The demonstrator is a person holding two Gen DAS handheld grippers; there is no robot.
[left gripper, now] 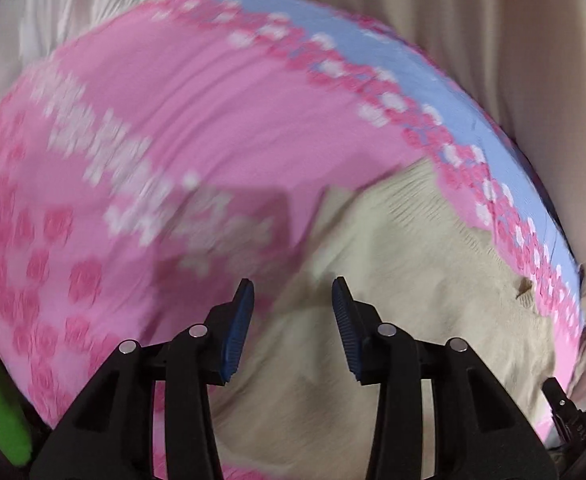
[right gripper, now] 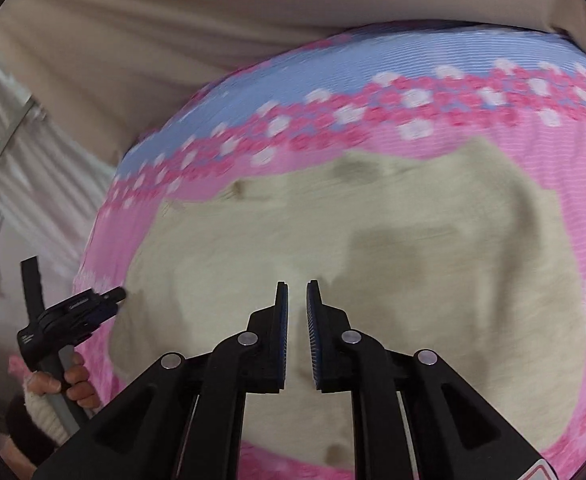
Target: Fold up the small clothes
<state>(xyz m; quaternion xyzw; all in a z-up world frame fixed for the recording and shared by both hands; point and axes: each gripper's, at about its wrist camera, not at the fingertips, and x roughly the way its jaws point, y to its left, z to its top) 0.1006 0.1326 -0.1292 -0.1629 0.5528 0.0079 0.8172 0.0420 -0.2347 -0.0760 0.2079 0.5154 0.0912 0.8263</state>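
Right wrist view: right gripper [right gripper: 297, 292] nearly closed, empty; left gripper [left gripper: 293, 292] apart, empty. Either may grab the sheet [left gripper: 173, 120] with the garment [right gripper: 293, 220].

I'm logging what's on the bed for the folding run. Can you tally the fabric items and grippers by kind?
Beige garment: 1
Pink floral sheet with blue border: 1
Tan cloth behind the bed: 1
Grippers: 2, the left gripper and the right gripper, both with nothing between the jaws
Total: 5
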